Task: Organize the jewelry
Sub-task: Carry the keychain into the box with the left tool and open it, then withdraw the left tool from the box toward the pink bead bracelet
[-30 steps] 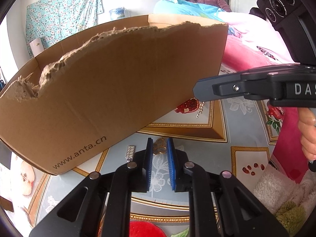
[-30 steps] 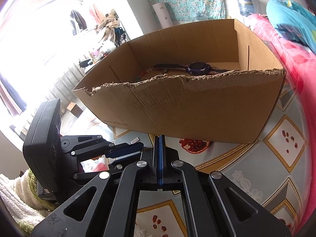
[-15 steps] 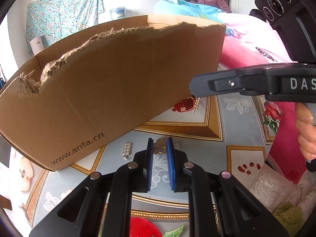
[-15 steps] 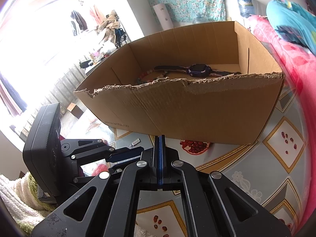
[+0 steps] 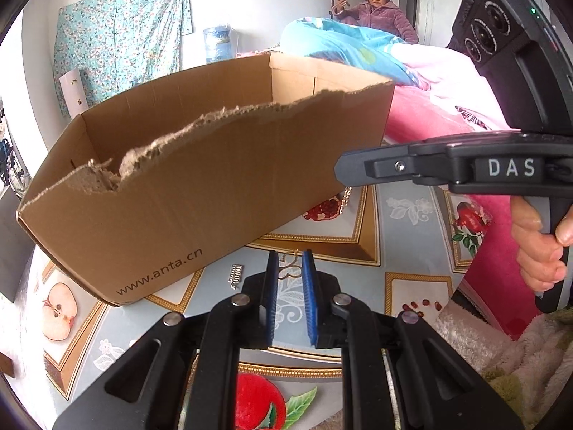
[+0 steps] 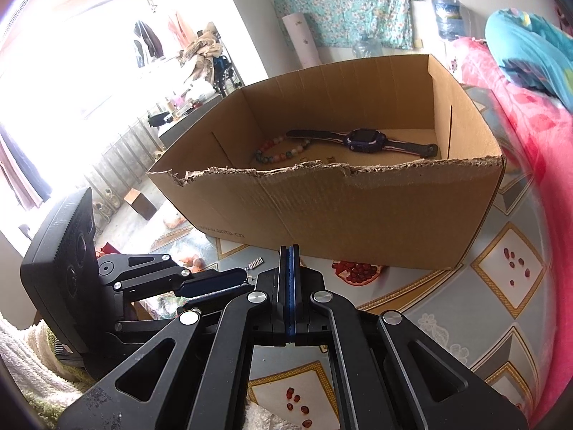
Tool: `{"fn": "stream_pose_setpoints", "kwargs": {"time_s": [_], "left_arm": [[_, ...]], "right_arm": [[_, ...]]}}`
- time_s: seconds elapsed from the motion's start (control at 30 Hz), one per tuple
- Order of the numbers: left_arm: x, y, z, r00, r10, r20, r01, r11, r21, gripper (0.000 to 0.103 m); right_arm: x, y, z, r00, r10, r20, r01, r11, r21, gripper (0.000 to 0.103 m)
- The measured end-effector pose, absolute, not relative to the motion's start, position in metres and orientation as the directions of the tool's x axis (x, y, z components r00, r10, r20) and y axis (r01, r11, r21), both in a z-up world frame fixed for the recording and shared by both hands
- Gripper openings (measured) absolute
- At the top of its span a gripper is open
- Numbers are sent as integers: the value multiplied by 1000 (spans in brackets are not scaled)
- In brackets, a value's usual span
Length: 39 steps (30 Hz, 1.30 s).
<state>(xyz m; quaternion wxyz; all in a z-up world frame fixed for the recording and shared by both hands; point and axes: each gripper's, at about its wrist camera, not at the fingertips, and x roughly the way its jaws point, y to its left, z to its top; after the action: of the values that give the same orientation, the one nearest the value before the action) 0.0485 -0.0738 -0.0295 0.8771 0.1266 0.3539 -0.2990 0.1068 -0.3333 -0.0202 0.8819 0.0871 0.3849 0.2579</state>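
1. The left gripper (image 5: 289,268), jaws narrowly parted, pinches a small gold ornament (image 5: 289,264) between its blue pads; judged best carried high over the torn rim, then released.
2. The right gripper (image 6: 289,261) is fully closed, holding nothing.
3. A silver clip (image 5: 235,275) lies on the patterned tablecloth (image 5: 412,251), beside the cardboard box (image 6: 358,211).
4. Inside the box: a beaded bracelet (image 6: 279,151) and a purple watch (image 6: 363,139).
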Motion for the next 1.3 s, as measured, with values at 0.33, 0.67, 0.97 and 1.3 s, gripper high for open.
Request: {"fn": "stream_pose_setpoints", "kwargs": {"time_s": [0.33, 0.67, 0.97, 1.3], "left_arm": [[45, -53, 55, 602, -584, -544, 647, 757, -95, 13], [120, -64, 71, 588, -526, -615, 599, 793, -105, 13], [190, -80, 38, 434, -477, -764, 549, 813, -195, 13], [213, -92, 20, 375, -455, -808, 502, 832, -236, 13]], "right_arm": [[105, -338, 36, 617, 601, -509, -455, 799, 392, 0], [166, -346, 54, 622, 613, -488, -442, 789, 427, 0], [234, -338, 15, 470, 556, -685, -345, 831, 437, 0], [248, -341, -3, 417, 522, -744, -305, 851, 427, 8]]}}
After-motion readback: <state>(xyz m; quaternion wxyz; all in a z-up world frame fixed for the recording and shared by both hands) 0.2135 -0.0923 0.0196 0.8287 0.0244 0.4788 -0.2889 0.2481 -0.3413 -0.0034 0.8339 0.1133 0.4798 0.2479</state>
